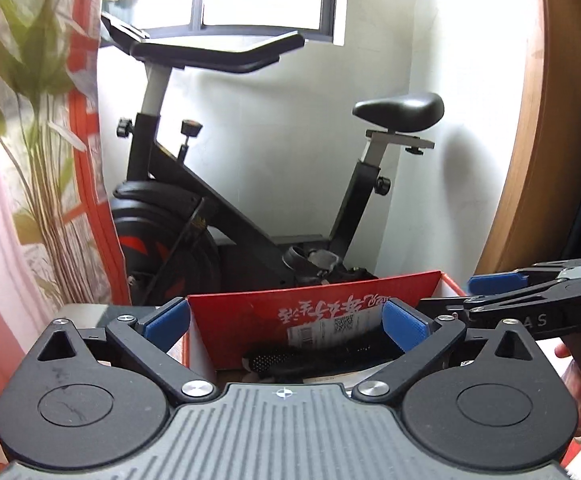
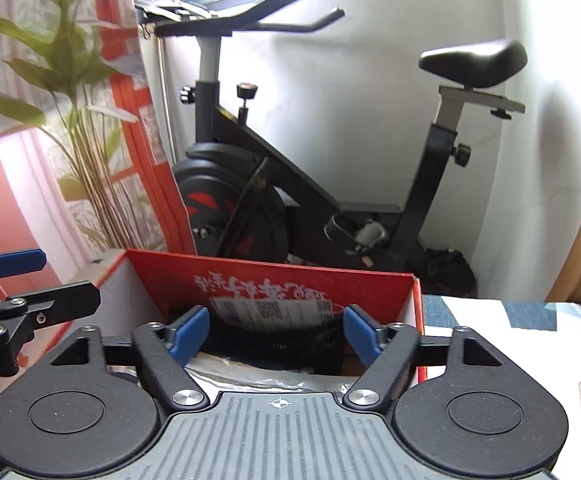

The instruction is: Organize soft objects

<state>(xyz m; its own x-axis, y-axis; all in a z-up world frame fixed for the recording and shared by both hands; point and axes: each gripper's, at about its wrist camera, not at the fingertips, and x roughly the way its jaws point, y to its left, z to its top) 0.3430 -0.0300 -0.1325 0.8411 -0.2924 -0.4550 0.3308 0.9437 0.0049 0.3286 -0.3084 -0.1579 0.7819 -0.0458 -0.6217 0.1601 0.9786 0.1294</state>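
Observation:
A red cardboard box point(image 1: 246, 312) with a white label stands open right in front of both grippers. A black soft item point(image 1: 290, 360) lies inside it, partly hidden by the box walls. My left gripper point(image 1: 286, 322) hangs over the box's near side, its blue pads wide apart with nothing between them. My right gripper point(image 1: 470, 292) comes in from the right beside it. In the right wrist view the right gripper point(image 2: 276, 332) stands open above the black soft item point(image 2: 282, 350) in the red box point(image 2: 302, 286), touching nothing. The left gripper point(image 2: 62, 280) shows at the left edge, also open.
A black exercise bike point(image 1: 226, 208) stands behind the box against a white wall. A leafy plant point(image 1: 38, 80) and a red patterned curtain point(image 1: 86, 160) are on the left. A wooden panel point(image 1: 550, 120) rises on the right. A patterned cloth point(image 2: 522, 320) covers the surface right of the box.

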